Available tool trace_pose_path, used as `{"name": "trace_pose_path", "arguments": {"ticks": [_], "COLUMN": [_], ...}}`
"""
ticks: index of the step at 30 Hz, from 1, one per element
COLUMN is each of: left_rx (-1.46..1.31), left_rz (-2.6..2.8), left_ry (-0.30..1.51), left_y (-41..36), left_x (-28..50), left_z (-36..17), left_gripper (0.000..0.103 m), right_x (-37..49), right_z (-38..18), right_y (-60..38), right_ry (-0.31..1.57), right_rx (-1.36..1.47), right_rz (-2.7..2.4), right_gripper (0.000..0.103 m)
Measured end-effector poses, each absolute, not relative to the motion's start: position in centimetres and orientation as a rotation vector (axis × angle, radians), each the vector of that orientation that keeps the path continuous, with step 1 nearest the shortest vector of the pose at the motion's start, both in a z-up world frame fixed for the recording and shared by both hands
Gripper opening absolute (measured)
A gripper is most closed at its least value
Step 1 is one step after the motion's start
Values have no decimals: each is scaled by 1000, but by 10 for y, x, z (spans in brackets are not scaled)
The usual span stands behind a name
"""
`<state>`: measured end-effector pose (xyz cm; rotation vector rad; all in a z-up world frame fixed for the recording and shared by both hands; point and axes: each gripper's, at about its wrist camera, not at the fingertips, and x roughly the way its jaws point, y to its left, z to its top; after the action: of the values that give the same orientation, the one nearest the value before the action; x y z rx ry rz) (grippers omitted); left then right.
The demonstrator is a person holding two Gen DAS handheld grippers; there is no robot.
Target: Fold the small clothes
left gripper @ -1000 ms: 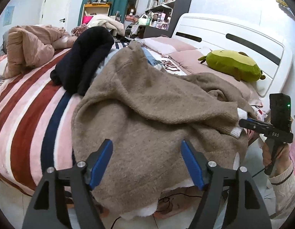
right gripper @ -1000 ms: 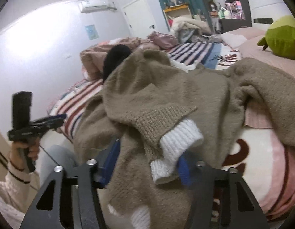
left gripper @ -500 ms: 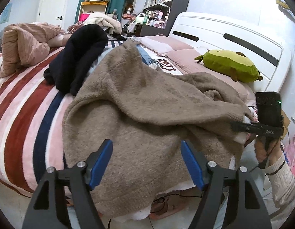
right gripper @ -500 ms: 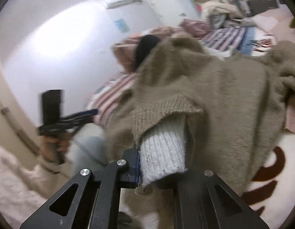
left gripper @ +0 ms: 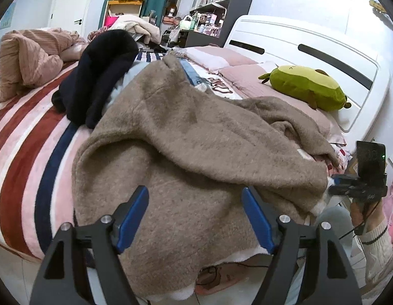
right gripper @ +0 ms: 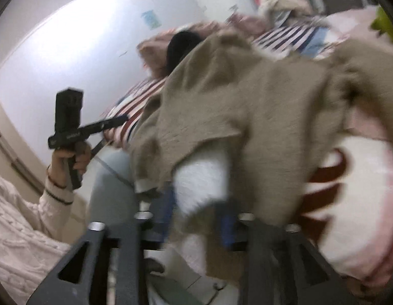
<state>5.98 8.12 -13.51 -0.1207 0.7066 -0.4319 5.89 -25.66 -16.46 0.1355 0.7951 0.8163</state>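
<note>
A fuzzy brown sweater [left gripper: 196,137] with white cuffs lies crumpled over the near edge of the bed. My left gripper [left gripper: 195,216] is open and empty, held just above the sweater's lower part. My right gripper [right gripper: 199,211] is shut on the sweater's white sleeve cuff [right gripper: 199,185] and holds it off the bed's side; the right wrist view is blurred by motion. The right gripper also shows in the left wrist view [left gripper: 349,188] at the far right, with the sleeve stretched toward it.
A dark navy garment [left gripper: 99,73] lies beyond the sweater on the striped blanket [left gripper: 26,132]. A green plush toy [left gripper: 305,89] rests by the white headboard [left gripper: 323,50]. A crumpled pink quilt [left gripper: 28,56] sits at the far left. Floor and cables lie below the bed edge.
My right gripper has closed on the white cuff and pulled the sleeve outward, off the bed's side. My left gripper has stayed open and shifted slightly over the sweater.
</note>
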Motion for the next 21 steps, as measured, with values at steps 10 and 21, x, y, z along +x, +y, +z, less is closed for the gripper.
{"name": "trace_pose_path", "arguments": {"ticks": [10, 21], "left_rx": [-122, -86], "left_rz": [-464, -450], "left_ry": [655, 673], "left_y": [50, 30], "left_x": [75, 82], "left_z": [-117, -118], "left_gripper": [74, 74], "right_x": [65, 103], "right_z": [-175, -184], "right_y": [-398, -458], "right_ry": [680, 476], "right_rx": [506, 676], "right_rz": [313, 189], "right_gripper": [76, 37]}}
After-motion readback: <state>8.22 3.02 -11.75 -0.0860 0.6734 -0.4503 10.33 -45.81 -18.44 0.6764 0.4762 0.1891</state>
